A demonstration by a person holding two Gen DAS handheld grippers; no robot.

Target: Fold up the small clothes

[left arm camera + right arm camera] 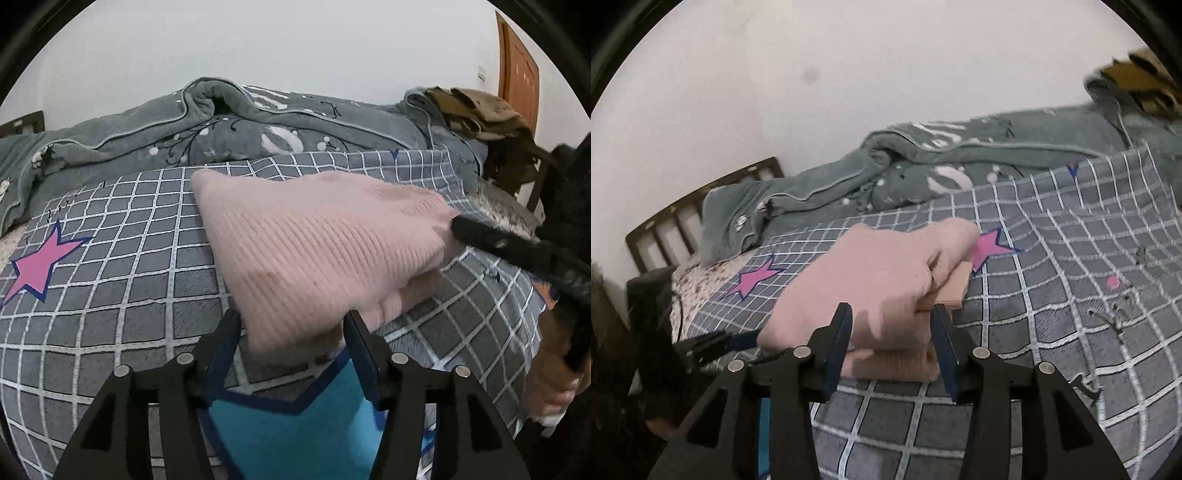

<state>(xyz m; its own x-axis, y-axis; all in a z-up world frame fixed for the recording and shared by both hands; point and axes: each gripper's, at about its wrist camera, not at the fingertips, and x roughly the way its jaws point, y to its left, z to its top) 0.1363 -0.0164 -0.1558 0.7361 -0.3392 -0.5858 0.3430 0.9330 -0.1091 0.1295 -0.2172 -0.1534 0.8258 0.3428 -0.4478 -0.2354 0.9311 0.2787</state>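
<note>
Bare checked bed cover point(1052, 295) lies beside the folded pink garment point(871, 280); the rumpled grey blanket point(166, 125) blocks the bed's far edge.

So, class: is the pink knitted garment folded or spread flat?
Folded: the pink knitted garment lies in stacked layers on the checked bedsheet.

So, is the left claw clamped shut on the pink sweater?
No, the left claw is open, its fingers apart either side of the pink sweater edge.
</note>
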